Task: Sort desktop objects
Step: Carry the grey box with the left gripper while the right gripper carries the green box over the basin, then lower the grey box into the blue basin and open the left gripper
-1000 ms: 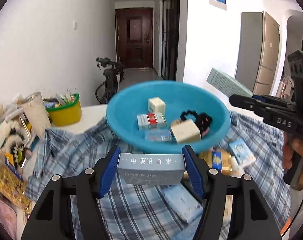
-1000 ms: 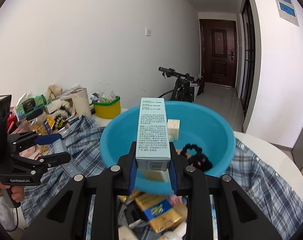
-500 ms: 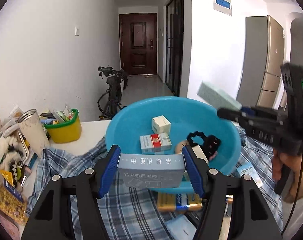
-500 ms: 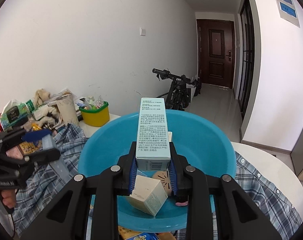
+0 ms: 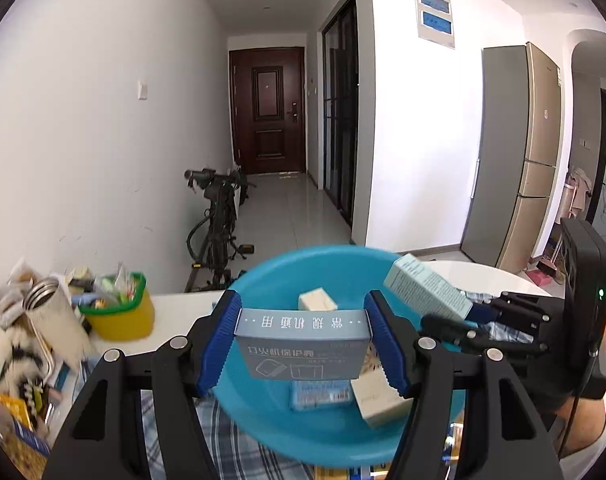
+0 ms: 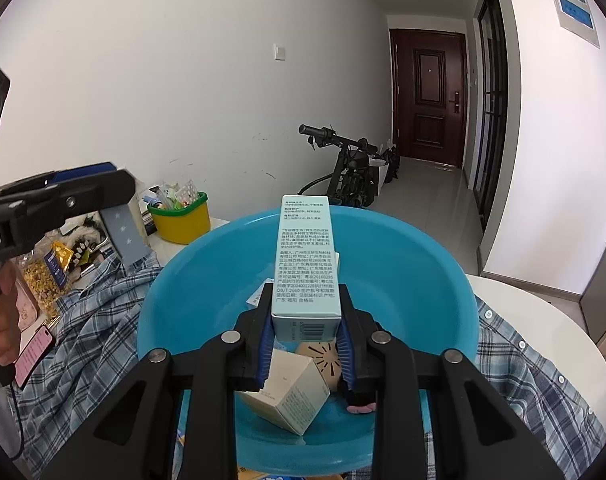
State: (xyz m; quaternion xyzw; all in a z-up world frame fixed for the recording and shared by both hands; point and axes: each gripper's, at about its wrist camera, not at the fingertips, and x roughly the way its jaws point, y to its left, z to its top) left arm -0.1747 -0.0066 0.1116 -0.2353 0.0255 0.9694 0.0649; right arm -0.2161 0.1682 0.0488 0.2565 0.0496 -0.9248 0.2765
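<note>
A blue plastic basin (image 5: 271, 288) (image 6: 423, 272) stands on a checked cloth and holds several small boxes, among them a cream box (image 6: 287, 392) (image 5: 379, 400). My left gripper (image 5: 303, 344) is shut on a flat grey box (image 5: 303, 344) with printed characters, held over the basin's near part. My right gripper (image 6: 306, 332) is shut on a tall pale-green box (image 6: 306, 264), held upright above the basin's inside. In the left wrist view the right gripper (image 5: 459, 316) comes in from the right with that pale-green box (image 5: 423, 292). The left gripper (image 6: 103, 196) shows at the left of the right wrist view.
A yellow tub with a green rim (image 5: 119, 316) (image 6: 181, 216) full of small items stands left of the basin. More clutter, a metal-lidded cup (image 5: 51, 308) and snack bags (image 6: 47, 276), lies at the far left. The checked cloth (image 6: 535, 392) covers the white round table (image 6: 543, 320).
Both grippers moved forward over the basin with their boxes. The left one also rose, so the basin now sits lower and closer in its view. The two grippers came nearer each other.
</note>
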